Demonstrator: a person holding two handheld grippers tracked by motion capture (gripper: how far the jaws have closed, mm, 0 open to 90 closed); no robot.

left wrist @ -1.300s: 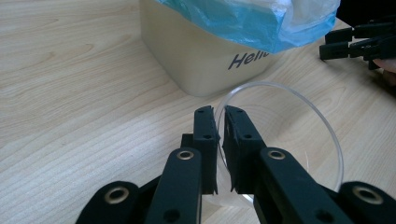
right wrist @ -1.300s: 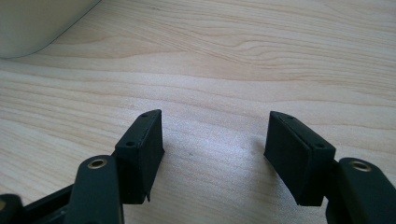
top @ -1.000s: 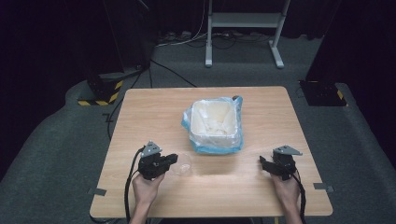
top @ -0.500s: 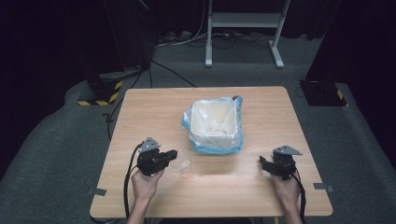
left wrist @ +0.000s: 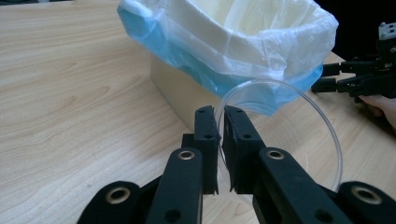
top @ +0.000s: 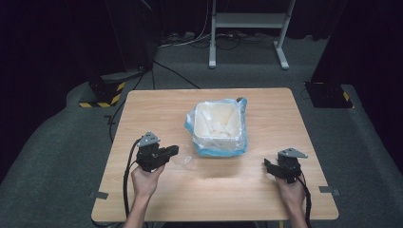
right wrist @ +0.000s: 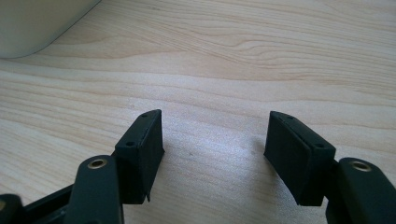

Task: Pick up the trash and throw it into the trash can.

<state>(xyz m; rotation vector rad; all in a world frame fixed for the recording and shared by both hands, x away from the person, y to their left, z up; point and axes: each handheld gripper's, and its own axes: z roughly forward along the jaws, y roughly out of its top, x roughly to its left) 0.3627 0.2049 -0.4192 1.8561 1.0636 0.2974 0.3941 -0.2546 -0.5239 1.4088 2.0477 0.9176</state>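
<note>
A cream bin (top: 218,124) lined with a blue and white plastic bag stands in the middle of the wooden table (top: 157,104). My left gripper (top: 174,151) is at the bin's front left and is shut on the rim of a clear round plastic dish (top: 184,159). In the left gripper view the jaws (left wrist: 221,119) pinch the edge of the dish (left wrist: 299,135), which is held just in front of the bin (left wrist: 243,42). My right gripper (top: 267,166) rests low at the front right. Its jaws (right wrist: 212,135) stand open over bare wood with nothing between them.
The bin's lower corner (right wrist: 37,23) lies to the far left in the right gripper view. Across the table, the left gripper view shows my right gripper (left wrist: 322,77). A metal stand (top: 247,28) and cables lie on the dark floor beyond the table.
My left gripper, with the clear dish in it, has shifted slightly forward, toward the bin. The right gripper has stayed in place.
</note>
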